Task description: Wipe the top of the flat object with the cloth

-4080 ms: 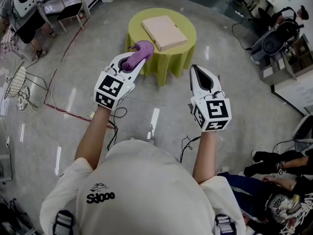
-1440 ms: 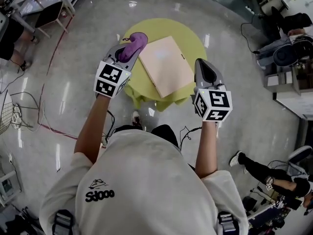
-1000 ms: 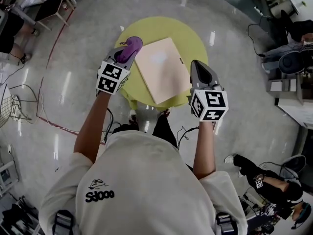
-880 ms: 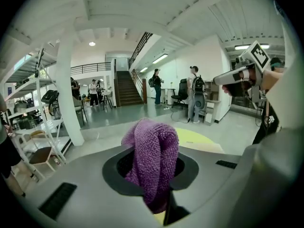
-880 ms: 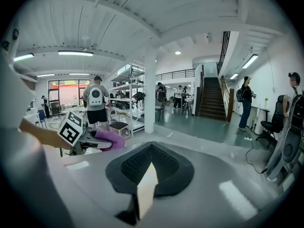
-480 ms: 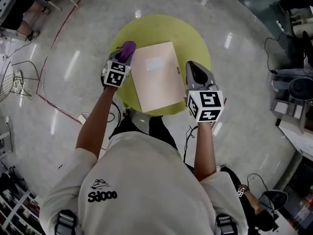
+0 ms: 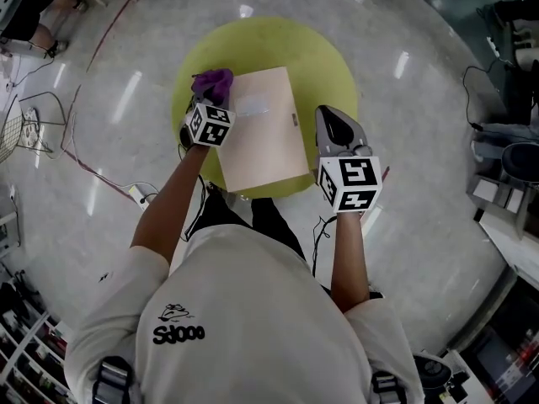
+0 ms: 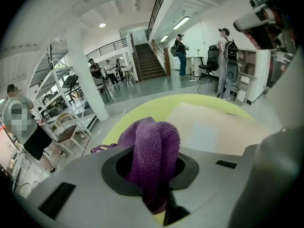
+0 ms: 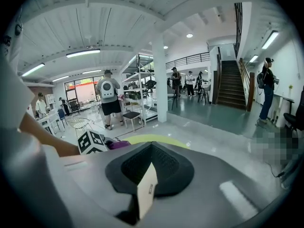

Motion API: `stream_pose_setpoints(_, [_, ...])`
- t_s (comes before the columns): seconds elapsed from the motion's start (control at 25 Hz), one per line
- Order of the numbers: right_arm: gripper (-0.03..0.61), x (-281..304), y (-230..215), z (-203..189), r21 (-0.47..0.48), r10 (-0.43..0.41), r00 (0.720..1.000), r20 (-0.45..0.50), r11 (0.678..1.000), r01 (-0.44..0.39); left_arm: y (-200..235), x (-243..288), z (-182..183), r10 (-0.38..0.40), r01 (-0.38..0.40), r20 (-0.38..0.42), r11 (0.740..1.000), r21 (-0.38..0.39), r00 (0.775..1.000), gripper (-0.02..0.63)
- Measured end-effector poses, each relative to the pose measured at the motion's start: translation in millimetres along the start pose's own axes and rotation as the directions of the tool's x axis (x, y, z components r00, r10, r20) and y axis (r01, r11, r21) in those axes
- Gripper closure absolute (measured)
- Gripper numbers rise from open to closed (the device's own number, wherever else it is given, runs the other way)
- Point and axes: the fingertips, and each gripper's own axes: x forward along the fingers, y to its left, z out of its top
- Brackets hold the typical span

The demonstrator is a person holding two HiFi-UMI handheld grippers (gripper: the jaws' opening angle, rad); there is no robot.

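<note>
A flat tan object lies on a round yellow-green table. My left gripper is shut on a purple cloth, which bulges out past the jaws at the object's upper left corner. In the left gripper view the cloth fills the jaw opening, with the tan object ahead to the right. My right gripper is shut and holds nothing, just off the object's right edge. A sliver of the tan object shows through the slit under the right gripper.
The table stands on a glossy grey floor. A red cable and a wire basket lie to the left, desks and gear to the right. People stand in the hall beyond, and a white pillar rises past the table.
The person has walked up to the table, which now sits right under both grippers. The left gripper with the cloth has come to the object's left corner, the right one beside its right edge.
</note>
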Motion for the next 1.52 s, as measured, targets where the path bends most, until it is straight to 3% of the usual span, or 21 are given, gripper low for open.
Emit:
stream_pose_setpoints(0.56, [0.568, -50.6, -33.3, -34.8, 0.071, -0.130, 0.991, -0.016, 0.989, 0.131, -108.3, 35.6, 68.7, -0.188, 0.184, 0.032, 0.977, 0.110, 0.982, 0.548])
stream_pose_setpoints(0.68, [0.569, -59.2, -34.8, -41.8, 0.086, -0.150, 0.989, -0.020, 0.985, 0.151, -135.5, 36.6, 78.9, -0.243, 0.229, 0.038, 0.950, 0.214, 0.969, 0.548])
stream_pose_setpoints(0.84, [0.568, -67.1, -37.6, -41.6, 0.087, -0.185, 0.983, -0.003, 0.979, 0.185, -165.2, 28.5, 78.1, -0.300, 0.273, 0.018, 0.887, 0.372, 0.954, 0.545])
stream_pose_setpoints(1.0, [0.569, -63.3, -24.2, -36.9, 0.081, -0.188, 0.982, 0.011, 0.979, 0.187, -164.3, 12.4, 57.0, -0.309, 0.278, -0.003, 0.854, 0.439, 0.951, 0.545])
stream_pose_setpoints(1.12, [0.568, -54.0, -7.8, -31.2, 0.070, -0.172, 0.985, 0.015, 0.983, 0.171, -148.0, -1.9, 37.9, -0.291, 0.268, -0.017, 0.857, 0.440, 0.957, 0.545])
stream_pose_setpoints(1.52, [0.568, -25.4, 46.1, -25.1, 0.044, -0.108, 0.994, 0.020, 0.993, 0.107, -77.2, -44.2, -29.8, -0.170, 0.160, 0.005, 0.936, 0.312, 0.985, 0.544])
